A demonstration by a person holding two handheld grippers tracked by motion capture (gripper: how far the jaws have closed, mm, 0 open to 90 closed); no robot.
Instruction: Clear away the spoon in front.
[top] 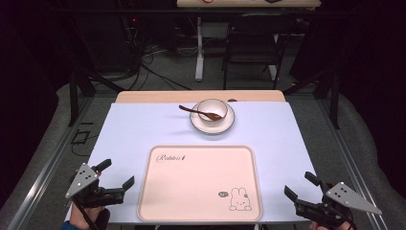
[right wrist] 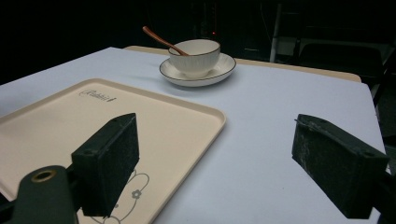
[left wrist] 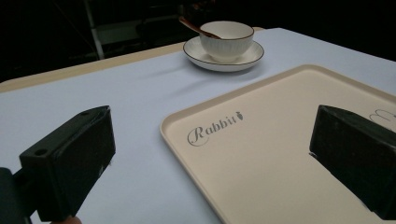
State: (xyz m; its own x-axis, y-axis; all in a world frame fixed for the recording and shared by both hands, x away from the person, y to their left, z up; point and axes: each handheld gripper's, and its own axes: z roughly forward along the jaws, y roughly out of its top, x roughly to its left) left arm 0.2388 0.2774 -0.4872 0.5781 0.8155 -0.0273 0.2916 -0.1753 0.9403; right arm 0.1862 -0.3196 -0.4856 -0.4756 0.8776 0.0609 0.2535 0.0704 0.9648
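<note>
Dim lab or recording studio, loose cables on floor; metal frame, black surrounds

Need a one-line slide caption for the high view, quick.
Two open hand-held grippers, left and right, flank a tray; beyond, bowl with spoon on saucer.

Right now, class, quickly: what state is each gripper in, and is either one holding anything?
Left gripper: open, fingers wide apart, holding nothing, beside the tray.
Right gripper: open, fingers wide apart, holding nothing.
</note>
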